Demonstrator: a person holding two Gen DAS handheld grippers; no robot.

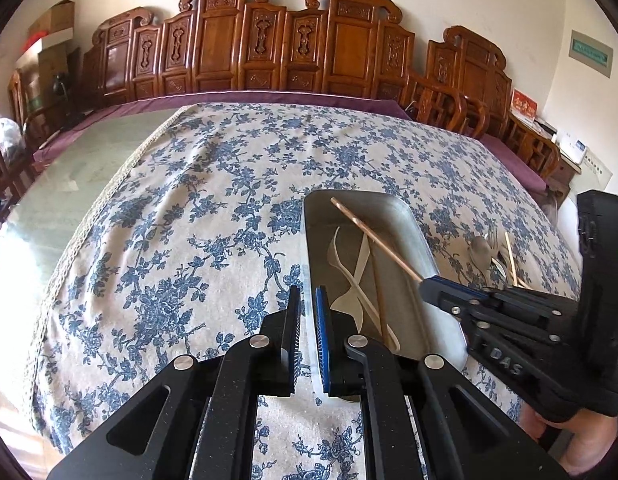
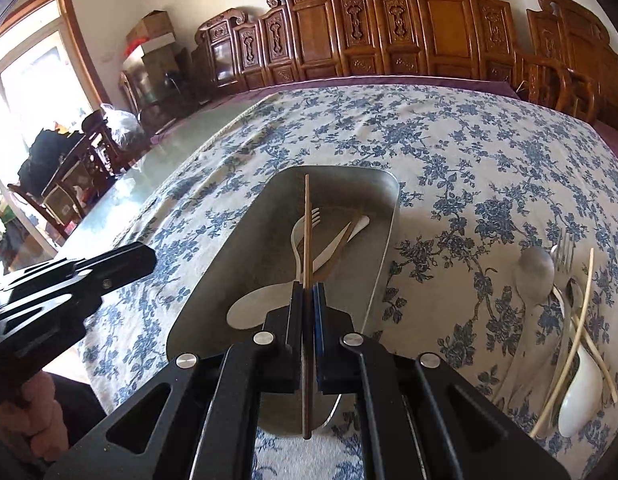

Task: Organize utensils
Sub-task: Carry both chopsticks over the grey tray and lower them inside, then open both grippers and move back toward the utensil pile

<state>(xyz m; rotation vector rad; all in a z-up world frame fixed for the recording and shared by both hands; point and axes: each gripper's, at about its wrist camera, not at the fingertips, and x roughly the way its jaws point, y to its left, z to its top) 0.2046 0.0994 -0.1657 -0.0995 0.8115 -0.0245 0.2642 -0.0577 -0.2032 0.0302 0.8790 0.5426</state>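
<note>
One wooden chopstick (image 2: 307,232) pinched in right gripper (image 2: 307,292), held over metal tray (image 2: 213,280). Left gripper (image 1: 307,308) jaws pressed on tray's near-left rim. Risk: thin stick pivoted in pads, tip caught plastic fork (image 2: 309,220), landed crosswise. Remaining utensils (image 2: 565,320) lay right of tray.

Each camera sits behind its own tongs, tilted down over the cloth-covered surface (image 1: 213,184) toward the carved wooden screen (image 2: 409,24). Both views look closely at the metal tray (image 1: 405,216), from its left and right.
</note>
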